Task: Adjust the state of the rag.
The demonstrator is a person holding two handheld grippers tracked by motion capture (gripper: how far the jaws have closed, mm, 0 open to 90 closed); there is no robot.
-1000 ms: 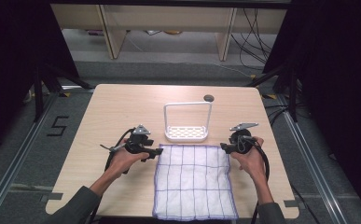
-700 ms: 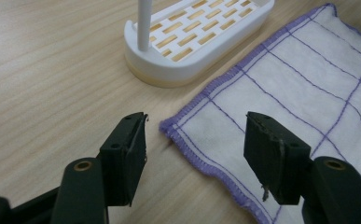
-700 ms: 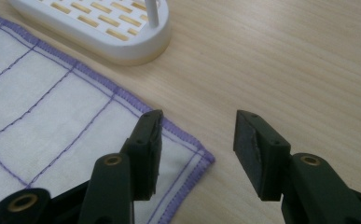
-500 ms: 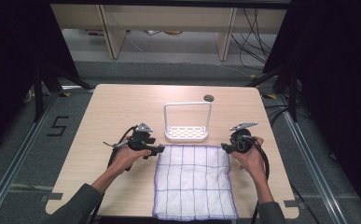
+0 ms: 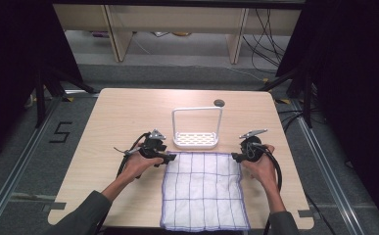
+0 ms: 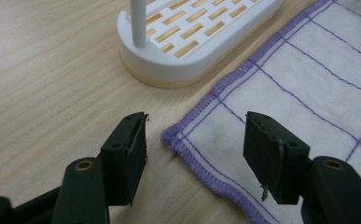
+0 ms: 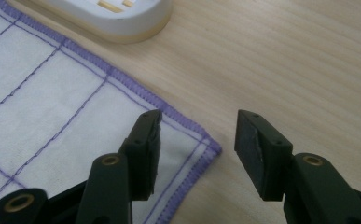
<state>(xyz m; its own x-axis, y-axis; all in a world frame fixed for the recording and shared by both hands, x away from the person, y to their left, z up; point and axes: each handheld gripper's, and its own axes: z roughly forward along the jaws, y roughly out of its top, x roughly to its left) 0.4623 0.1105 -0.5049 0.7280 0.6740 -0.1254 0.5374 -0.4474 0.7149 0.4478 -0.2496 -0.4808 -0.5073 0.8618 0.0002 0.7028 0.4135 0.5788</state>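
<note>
A white cloth with a purple grid and purple stitched hem lies flat on the pale wooden worktop, just in front of a white slotted plastic rack with an upright hoop handle. The left hand-held gripper straddles the cloth's far left corner, jaws spread; the right hand-held gripper brackets the far right corner, jaws likewise apart, pinching nothing.

Even, soft light from above falls on the table, bright against the dark surroundings; shadows beside the cloth are faint. The high view looks slightly soft; in the gripper views the cloth weave is sharp
</note>
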